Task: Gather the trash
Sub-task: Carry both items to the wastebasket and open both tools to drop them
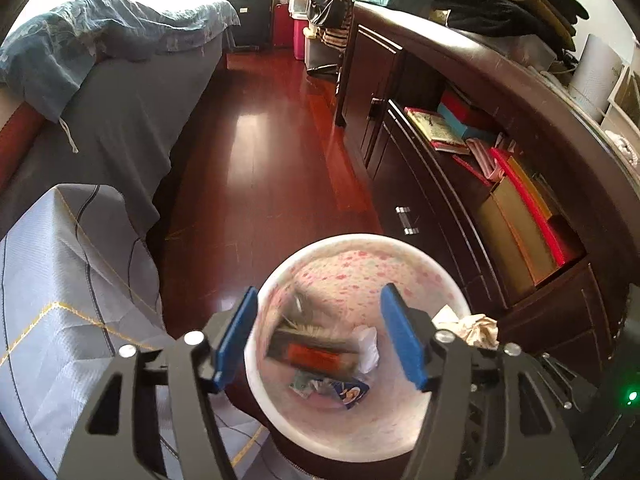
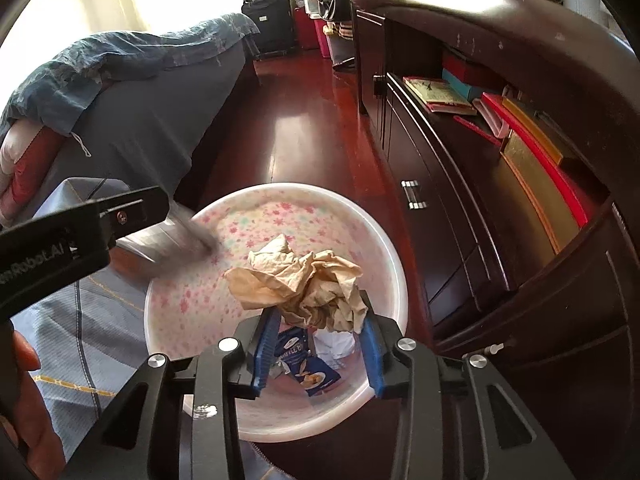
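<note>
Both grippers hang over the flowered bin (image 2: 276, 216), which stands on the red floor between the bed and the dark cabinet. The left gripper (image 1: 320, 340) is spread, nothing between its pads; a blurred dark wrapper (image 1: 312, 354) sits below it inside the bin, apparently just let go. The right gripper (image 2: 320, 350) holds a crumpled tan paper (image 2: 304, 284) above the bin's near rim, jaws partly apart, whether they grip it firmly I cannot tell. A blue wrapper (image 2: 308, 364) and white tissue (image 1: 368, 350) lie at the bin's bottom. Positioning suits dropping straight in.
</note>
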`<action>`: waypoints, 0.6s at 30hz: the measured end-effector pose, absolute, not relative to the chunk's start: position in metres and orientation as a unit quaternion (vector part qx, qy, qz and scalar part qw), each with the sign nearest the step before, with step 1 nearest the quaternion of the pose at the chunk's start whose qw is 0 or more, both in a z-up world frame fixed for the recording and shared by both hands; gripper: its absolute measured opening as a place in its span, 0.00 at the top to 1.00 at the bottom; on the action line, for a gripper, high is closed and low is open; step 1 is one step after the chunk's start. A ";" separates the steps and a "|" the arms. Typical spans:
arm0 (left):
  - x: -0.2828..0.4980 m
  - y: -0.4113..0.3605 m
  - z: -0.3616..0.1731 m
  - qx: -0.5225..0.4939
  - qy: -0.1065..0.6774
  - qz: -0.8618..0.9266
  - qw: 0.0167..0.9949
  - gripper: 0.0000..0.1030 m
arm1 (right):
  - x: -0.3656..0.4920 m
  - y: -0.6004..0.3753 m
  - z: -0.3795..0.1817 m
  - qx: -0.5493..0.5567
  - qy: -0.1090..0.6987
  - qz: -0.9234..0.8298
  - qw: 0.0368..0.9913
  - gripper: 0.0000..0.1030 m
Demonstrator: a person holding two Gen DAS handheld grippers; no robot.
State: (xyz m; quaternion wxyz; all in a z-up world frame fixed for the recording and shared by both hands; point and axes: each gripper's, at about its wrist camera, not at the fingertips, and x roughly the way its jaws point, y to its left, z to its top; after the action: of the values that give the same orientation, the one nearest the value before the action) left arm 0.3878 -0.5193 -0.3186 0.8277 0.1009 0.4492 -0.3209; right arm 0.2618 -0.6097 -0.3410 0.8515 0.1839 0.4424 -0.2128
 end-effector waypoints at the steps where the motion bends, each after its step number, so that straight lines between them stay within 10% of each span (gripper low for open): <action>1: 0.388 -0.518 -0.317 0.097 0.447 -0.321 0.829 0.29 | 0.262 -0.610 -0.341 0.184 0.443 -0.213 0.851 0.62; 18: 0.383 -0.468 -0.276 0.071 0.424 -0.293 0.854 0.10 | 0.248 -0.572 -0.308 0.143 0.429 -0.223 0.864 0.37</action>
State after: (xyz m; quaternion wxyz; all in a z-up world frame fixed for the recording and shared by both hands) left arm 0.3825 -0.4683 -0.2762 0.8542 0.0707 0.4237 -0.2930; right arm 0.2481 -0.5722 -0.3077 0.8635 0.1430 0.4289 -0.2233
